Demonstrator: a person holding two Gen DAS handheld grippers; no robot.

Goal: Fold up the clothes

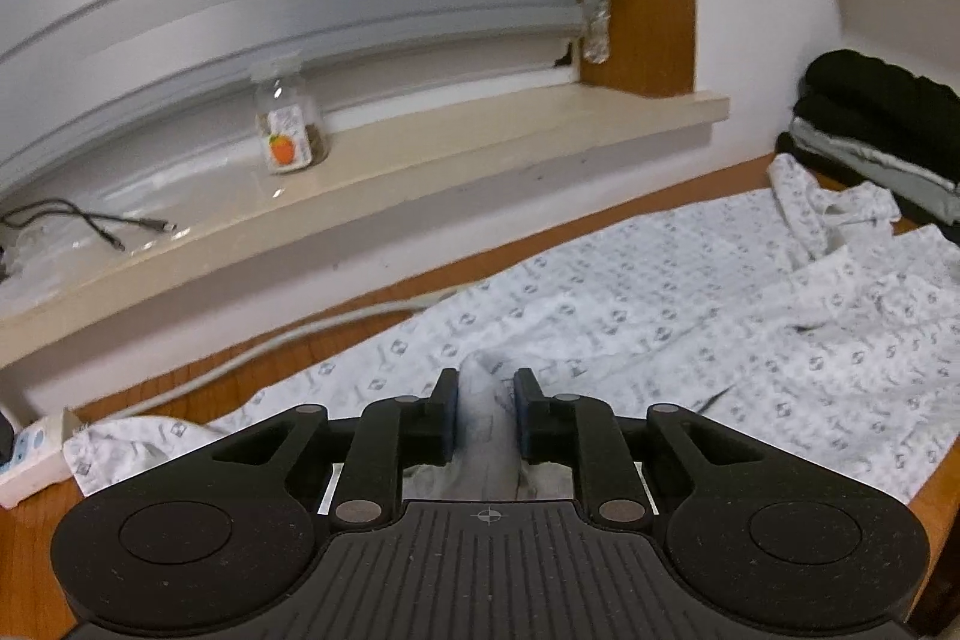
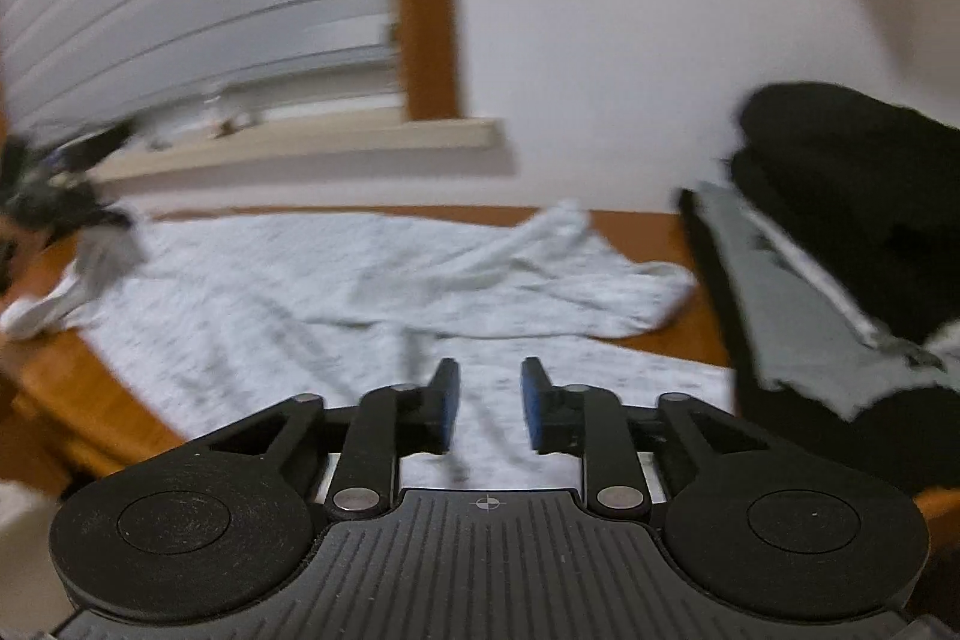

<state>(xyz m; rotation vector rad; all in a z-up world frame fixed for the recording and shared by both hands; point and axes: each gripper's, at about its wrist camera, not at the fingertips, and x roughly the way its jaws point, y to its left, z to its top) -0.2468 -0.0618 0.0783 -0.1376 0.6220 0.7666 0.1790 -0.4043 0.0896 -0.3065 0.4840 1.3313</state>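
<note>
The left gripper [image 1: 486,412] is low and level, its two fingers pinched on a raised fold of the patterned shirt [image 1: 660,316]. The right gripper [image 2: 489,403] hovers above the cloth, fingers parted with nothing between them.

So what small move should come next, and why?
Probably lower the right gripper and close it on the shirt. It is open and empty above the cloth, while the left gripper already pinches a fold, so both can lift together.
</note>
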